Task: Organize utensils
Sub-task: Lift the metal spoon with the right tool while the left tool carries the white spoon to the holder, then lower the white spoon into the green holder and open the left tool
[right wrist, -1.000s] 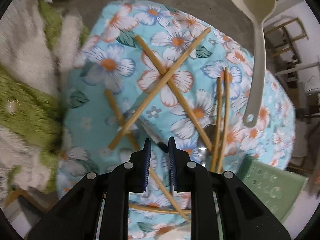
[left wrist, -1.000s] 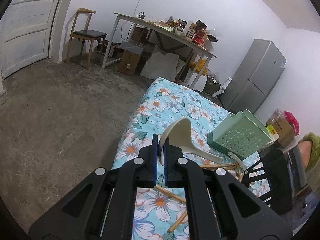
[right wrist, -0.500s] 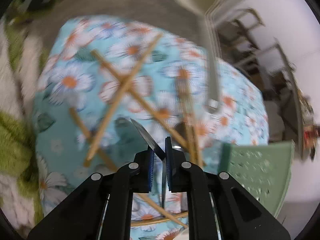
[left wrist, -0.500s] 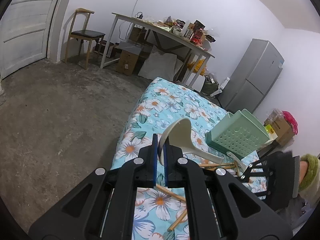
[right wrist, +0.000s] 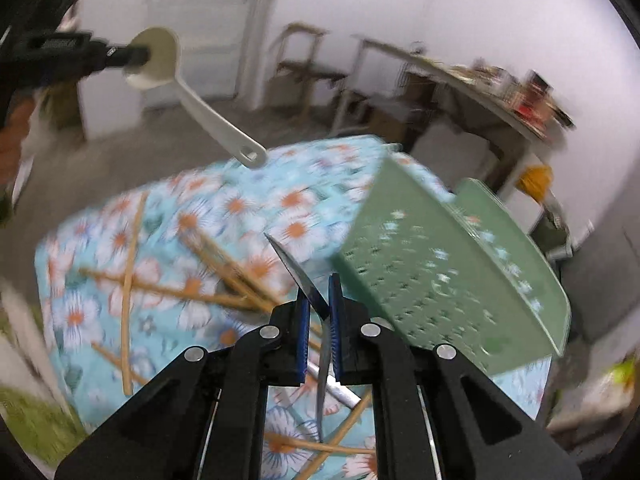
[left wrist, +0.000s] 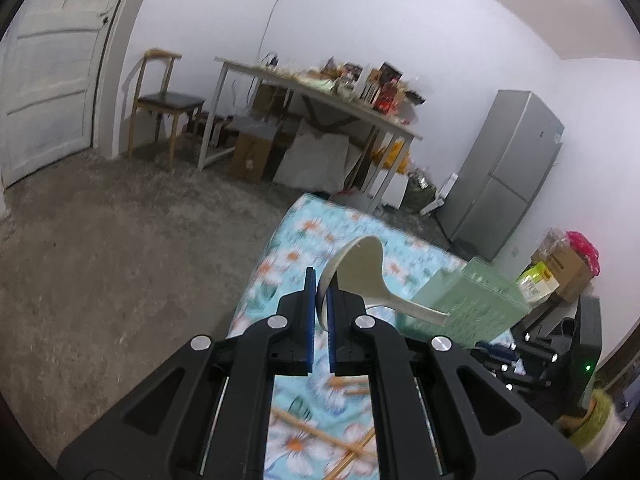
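Flowered cloth covers the tabletop, chopsticks scattered lower left. Left claw clenches the ladle by its bowl; right claw, closing, grips a knife beside the green basket.

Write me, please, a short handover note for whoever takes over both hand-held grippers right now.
Left hand-held gripper: shut on the bowl of the cream ladle, held in the air, its handle toward the green basket.
Right hand-held gripper: shut on a thin metal utensil, probably a knife, lifted off the cloth beside the basket.
On the floral cloth: wooden chopsticks scattered and crossed. The basket lies tilted on the cloth; its inside is not visible.
Done: two utensils picked up.
Left: put both into the basket, then gather the chopsticks.
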Demonstrator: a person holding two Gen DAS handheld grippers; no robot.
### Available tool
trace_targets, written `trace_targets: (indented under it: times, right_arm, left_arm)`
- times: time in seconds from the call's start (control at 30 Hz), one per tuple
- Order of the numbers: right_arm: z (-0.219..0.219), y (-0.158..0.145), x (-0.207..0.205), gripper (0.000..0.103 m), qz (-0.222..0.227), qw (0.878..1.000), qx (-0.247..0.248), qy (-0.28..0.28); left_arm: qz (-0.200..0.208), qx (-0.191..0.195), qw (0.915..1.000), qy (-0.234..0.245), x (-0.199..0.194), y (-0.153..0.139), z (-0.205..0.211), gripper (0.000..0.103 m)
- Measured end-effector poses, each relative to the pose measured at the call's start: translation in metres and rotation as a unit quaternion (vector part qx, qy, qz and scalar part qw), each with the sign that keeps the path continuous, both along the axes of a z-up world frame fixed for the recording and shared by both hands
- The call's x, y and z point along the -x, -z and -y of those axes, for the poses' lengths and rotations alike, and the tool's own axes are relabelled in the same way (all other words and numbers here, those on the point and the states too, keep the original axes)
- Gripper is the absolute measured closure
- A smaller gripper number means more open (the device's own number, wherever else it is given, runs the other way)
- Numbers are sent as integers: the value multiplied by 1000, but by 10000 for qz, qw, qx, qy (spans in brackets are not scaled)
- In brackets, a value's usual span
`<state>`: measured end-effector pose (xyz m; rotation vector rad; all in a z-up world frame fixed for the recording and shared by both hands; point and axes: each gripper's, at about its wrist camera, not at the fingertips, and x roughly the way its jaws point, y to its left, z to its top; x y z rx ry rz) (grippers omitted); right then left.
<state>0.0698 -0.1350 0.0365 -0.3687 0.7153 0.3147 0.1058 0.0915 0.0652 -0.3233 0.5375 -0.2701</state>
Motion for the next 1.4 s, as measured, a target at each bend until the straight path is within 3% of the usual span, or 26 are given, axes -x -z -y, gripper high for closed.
trace_targets:
  times: [0.2, 0.37, 0.6, 0.83, 0.93, 1.07, 1.13, 1.2, 1.4]
  right_arm:
    - [30, -6, 2, 99, 301, 9938, -921, 547]
    - [47, -5, -6, 100, 475, 9846, -1483, 791]
    - [61, -18, -6, 100, 842, 9736, -1901, 940]
    - [87, -51, 16, 99, 1362, 9609, -2143, 1106]
    - [101, -72, 29, 99, 1719, 9526, -2211, 1186]
    - [122, -101, 41, 99, 2213, 9393, -2253, 1343]
    - [134, -113, 42, 99, 2435, 9323, -2234, 1472]
    - [144, -120, 39, 99, 2541, 9276, -2238, 1575]
    - [169, -136, 22, 99, 2798, 9150, -2326, 1744]
  left_arm:
    - [364, -64, 9990, 268, -23, -40, 34, 100]
    - [507, -634, 9948, 609, -50, -58, 83, 100]
    - [372, -1502, 9853, 728, -85, -56, 133, 100]
    - [257, -2540, 9616, 1003, -105, -54, 178, 100]
    - [164, -2738, 9544, 1182, -115, -51, 194, 99]
    - [45, -2679, 9530, 1416, -121, -42, 207, 92]
    - [38, -2529, 9558, 1496, -123, -40, 209, 78]
    - [67, -2326, 9600, 1561, -124, -39, 210, 70]
    - [289, -1916, 9686, 1555, -117, -42, 200, 54]
